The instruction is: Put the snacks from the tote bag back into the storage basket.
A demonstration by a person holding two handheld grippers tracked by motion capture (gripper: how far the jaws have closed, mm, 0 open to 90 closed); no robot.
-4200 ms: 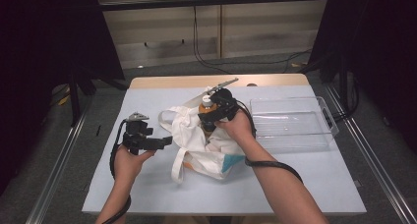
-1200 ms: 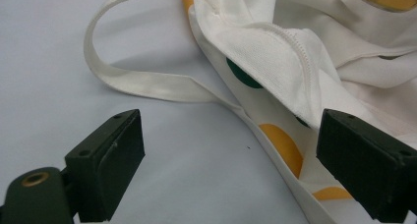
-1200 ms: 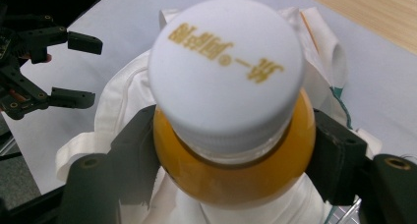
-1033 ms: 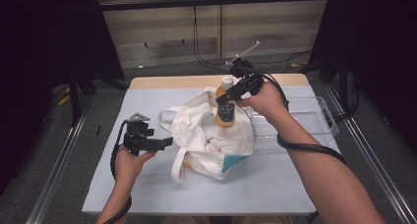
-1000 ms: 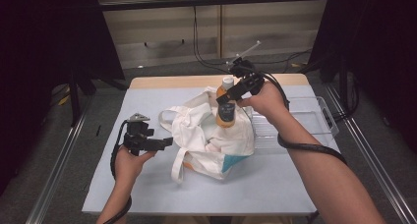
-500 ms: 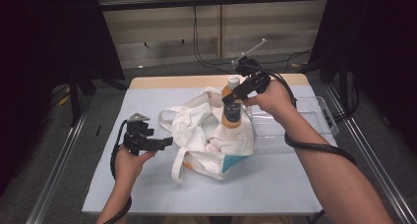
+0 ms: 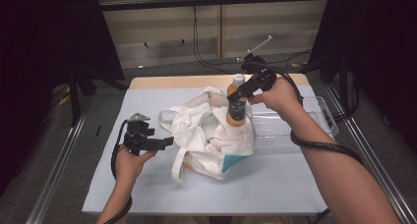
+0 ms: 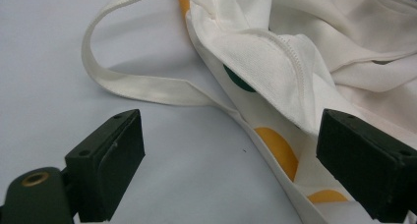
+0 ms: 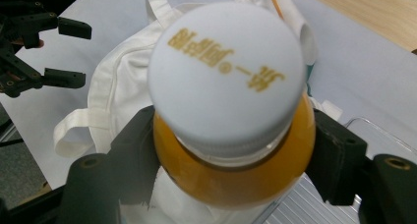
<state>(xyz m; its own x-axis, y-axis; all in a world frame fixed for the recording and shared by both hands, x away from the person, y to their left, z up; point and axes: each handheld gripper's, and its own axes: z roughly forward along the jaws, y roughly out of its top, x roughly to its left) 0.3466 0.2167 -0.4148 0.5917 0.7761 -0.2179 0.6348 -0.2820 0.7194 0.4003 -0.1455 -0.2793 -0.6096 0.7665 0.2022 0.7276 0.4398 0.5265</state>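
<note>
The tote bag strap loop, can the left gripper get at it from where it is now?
Probably yes: the left gripper is open, and the strap loop lies flat on the table just ahead, with nothing between.

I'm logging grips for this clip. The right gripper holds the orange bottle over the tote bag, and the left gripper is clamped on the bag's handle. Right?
Not quite: the left gripper is open beside the bag handle, as the left gripper view shows. The right gripper does hold the orange bottle over the tote bag.

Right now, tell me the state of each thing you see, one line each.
Bottle: capped, upright, lifted above the bag, gripped near the neck.
Bag: lying on the table, mouth open, rumpled.
Tray: on the table right of the bag.
Left gripper: open, holding nothing.
Right gripper: shut on the bottle.
</note>
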